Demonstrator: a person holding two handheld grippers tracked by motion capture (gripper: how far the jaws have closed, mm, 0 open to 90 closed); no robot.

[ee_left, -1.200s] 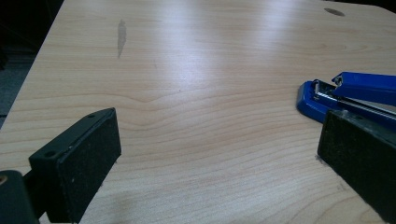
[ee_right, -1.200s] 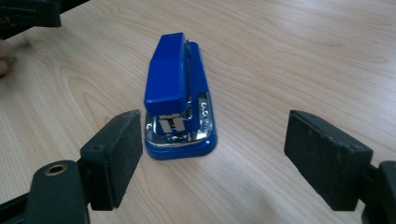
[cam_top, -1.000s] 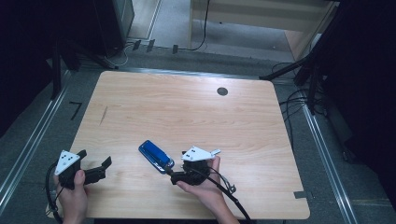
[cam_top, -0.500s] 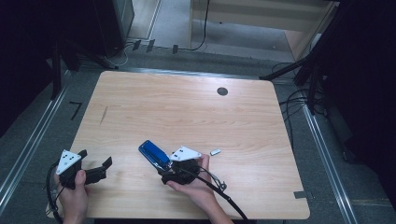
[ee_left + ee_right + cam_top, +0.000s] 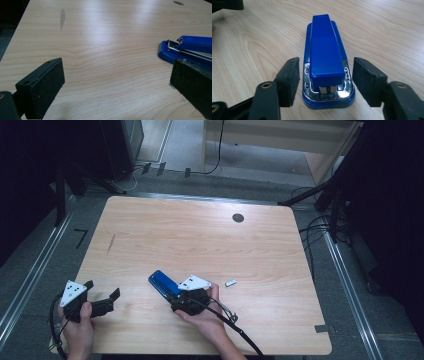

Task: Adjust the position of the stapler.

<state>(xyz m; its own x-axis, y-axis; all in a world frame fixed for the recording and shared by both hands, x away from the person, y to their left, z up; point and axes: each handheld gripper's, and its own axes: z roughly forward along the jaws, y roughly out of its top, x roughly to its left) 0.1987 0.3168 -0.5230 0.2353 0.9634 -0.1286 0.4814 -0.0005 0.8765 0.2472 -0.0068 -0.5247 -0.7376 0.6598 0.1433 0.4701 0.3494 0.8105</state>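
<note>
A blue stapler (image 5: 161, 281) with a chrome inner frame lies flat on the wooden table (image 5: 200, 240), near the front edge. In the right gripper view its rear end (image 5: 325, 55) sits between my right gripper's (image 5: 325, 72) two black pads. The jaws have just been closing. A thin gap still shows on each side, so the pads are not pressing on it. In the high view the right gripper (image 5: 175, 296) points up and left at the stapler. My left gripper (image 5: 103, 290) rests wide open at the table's front left, holding nothing. The left gripper view shows the stapler (image 5: 185, 48) off to the right.
A small silver piece (image 5: 230, 283) lies on the table just right of my right hand. A dark round grommet (image 5: 238, 218) sits near the far edge. A faint dark streak (image 5: 62, 17) marks the wood at the left. Cables and rails run along the floor around the table.
My right gripper has slid left onto the stapler's rear end and its jaws have narrowed around it. The small silver piece now lies uncovered to its right. The left gripper has not moved.
</note>
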